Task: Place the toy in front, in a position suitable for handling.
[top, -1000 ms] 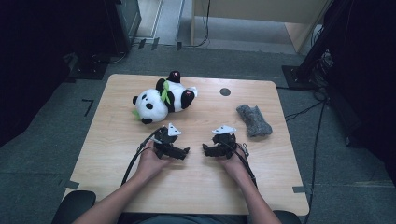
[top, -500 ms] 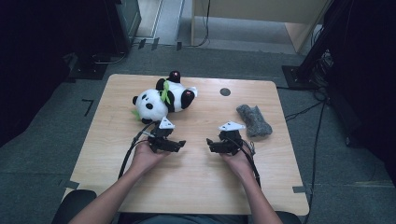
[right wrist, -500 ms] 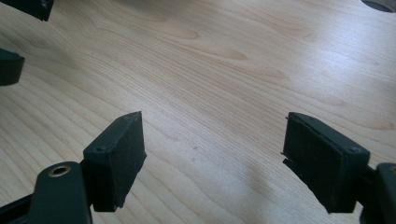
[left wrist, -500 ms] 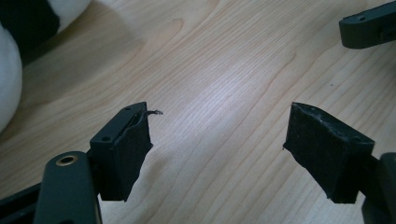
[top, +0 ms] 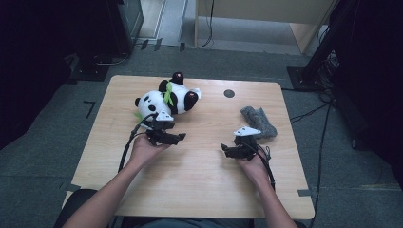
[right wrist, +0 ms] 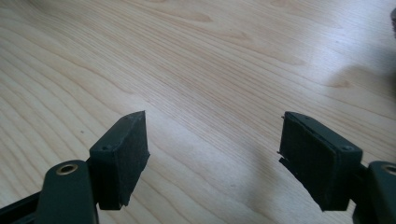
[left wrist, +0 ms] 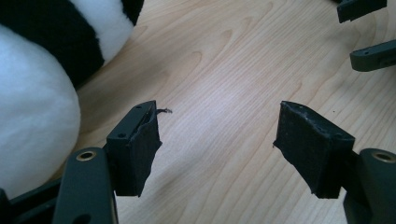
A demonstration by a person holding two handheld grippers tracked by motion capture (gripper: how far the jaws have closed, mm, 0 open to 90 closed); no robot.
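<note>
We are in the approach, left claw [top: 179, 137] beside the panda [top: 167, 97], right claw [top: 223, 151] near the grey cloth [top: 259, 121] (both gaping, empty, jaws just narrowing); next, we judge, each must straddle its target.

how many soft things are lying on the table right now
2: a panda plush at the far left of the table, just beyond the left gripper, and a grey cloth at the far right, beside the right gripper.
</note>
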